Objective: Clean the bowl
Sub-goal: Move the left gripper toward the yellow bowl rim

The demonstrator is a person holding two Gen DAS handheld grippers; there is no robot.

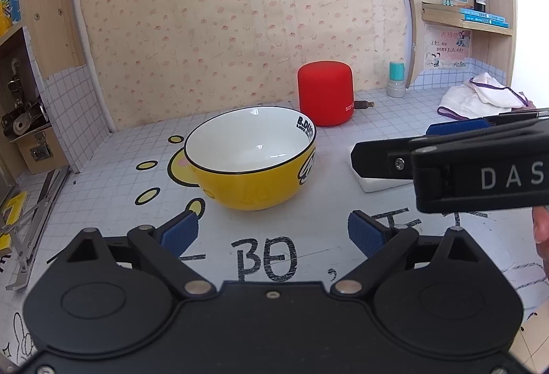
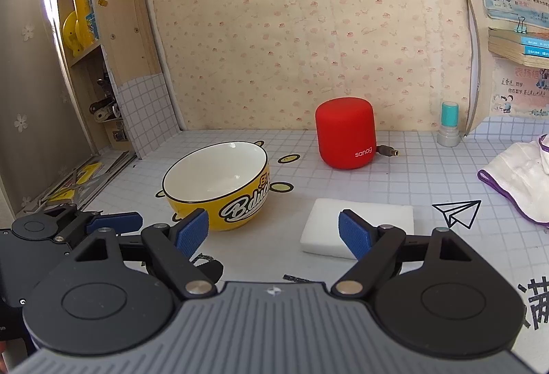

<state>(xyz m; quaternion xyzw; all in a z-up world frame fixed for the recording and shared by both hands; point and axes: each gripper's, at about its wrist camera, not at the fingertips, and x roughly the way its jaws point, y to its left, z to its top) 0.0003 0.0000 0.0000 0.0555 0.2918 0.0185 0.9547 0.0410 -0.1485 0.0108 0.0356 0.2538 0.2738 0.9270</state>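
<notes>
While both grippers hang spread and empty, the yellow ceramic bowl (image 1: pixel 250 156) sits upright on the table (image 1: pixel 308 202).
Glazed, rigid, slippery, breakable: I'd pinch its rim; white sponge block (image 2: pixel 357 226) beside it.

Back wall (image 2: pixel 308 31) is covered in beige paper with little pink prints, and the bench (image 2: pixel 291 188) has a white grid-tile cover with cartoon doodles. Wooden shelves (image 1: pixel 480 20) sit on the right, a wooden cabinet (image 2: pixel 113 31) on the left, bright light up top.

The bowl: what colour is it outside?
Yellow, with black-and-white lettering; the bowl shows best in the right wrist view.
</notes>
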